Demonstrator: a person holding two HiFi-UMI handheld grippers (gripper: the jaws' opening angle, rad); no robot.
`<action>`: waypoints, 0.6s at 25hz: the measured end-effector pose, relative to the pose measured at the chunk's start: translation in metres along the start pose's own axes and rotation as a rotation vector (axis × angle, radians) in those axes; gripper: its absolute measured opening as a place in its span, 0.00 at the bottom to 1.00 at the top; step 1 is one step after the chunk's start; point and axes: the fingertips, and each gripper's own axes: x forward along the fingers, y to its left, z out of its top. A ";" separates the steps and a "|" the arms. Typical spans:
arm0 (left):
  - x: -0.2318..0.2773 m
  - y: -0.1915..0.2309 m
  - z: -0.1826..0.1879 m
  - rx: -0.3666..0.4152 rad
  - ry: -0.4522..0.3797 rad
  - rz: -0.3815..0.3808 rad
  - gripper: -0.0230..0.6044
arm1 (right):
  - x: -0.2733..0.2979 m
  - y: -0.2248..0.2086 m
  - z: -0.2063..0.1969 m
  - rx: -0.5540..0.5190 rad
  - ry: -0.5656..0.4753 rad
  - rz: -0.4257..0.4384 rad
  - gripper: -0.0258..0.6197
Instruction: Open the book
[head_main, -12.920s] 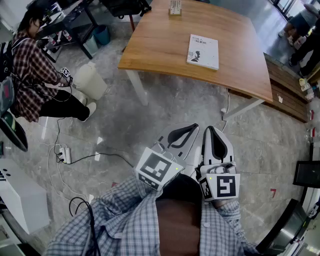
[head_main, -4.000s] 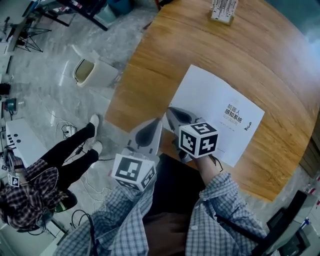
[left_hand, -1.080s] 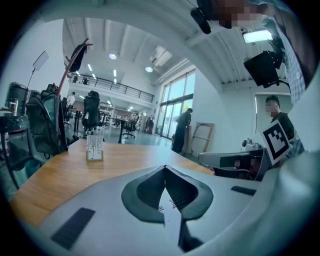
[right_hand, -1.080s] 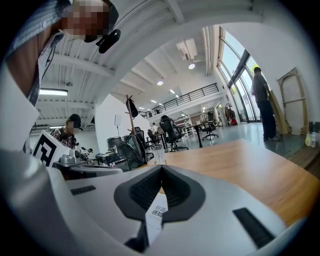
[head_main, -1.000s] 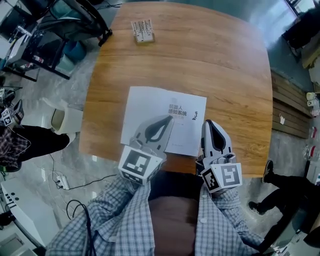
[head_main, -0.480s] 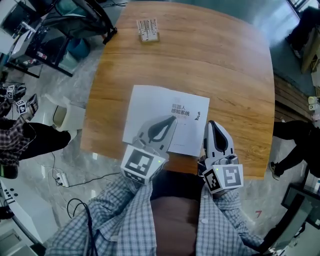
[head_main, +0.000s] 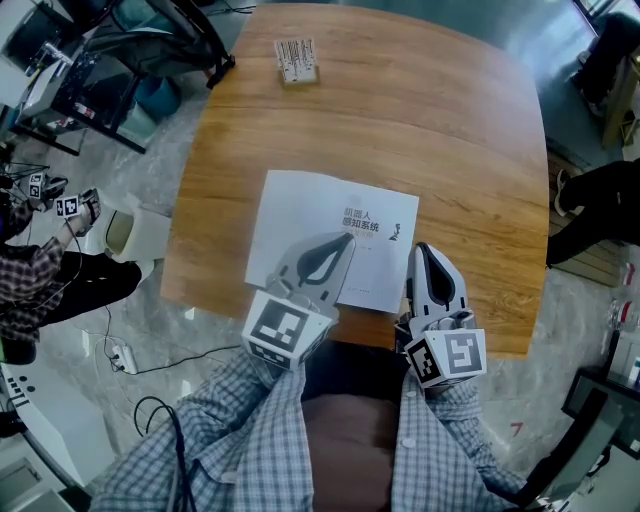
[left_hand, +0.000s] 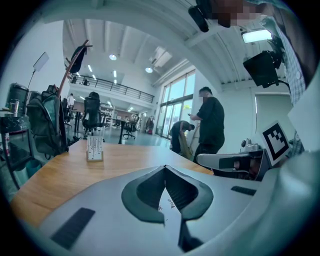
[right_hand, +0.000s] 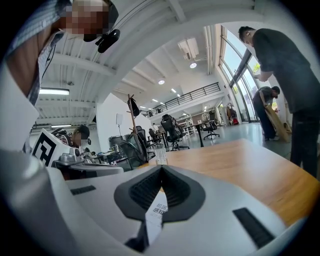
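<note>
The closed book (head_main: 330, 230) stays mid-table (head_main: 420, 120). The left hand-held gripper (head_main: 345, 242) still hovers over the book's 6 o'clock edge and the right hand-held gripper (head_main: 422, 250) at its 4 o'clock corner, both with jaws together.

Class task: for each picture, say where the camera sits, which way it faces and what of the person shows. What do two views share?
Head view: on the head, steeply down onto table, book, left gripper, right gripper, checked sleeves.
Left gripper view: on the left gripper, roughly level across the table; own shut jaws, right gripper at right.
Right gripper view: mirrored; own shut jaws, left gripper at left.
Shared: the small stand far across the table.
</note>
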 end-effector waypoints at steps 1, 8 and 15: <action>0.000 0.000 -0.001 0.000 0.000 0.001 0.05 | 0.000 0.000 0.000 -0.002 0.001 0.002 0.07; -0.001 0.001 0.000 -0.001 0.003 0.002 0.05 | 0.000 0.002 0.001 -0.008 0.004 0.003 0.07; -0.001 0.000 -0.002 -0.001 0.006 0.001 0.05 | 0.000 0.002 -0.001 -0.004 0.005 -0.001 0.07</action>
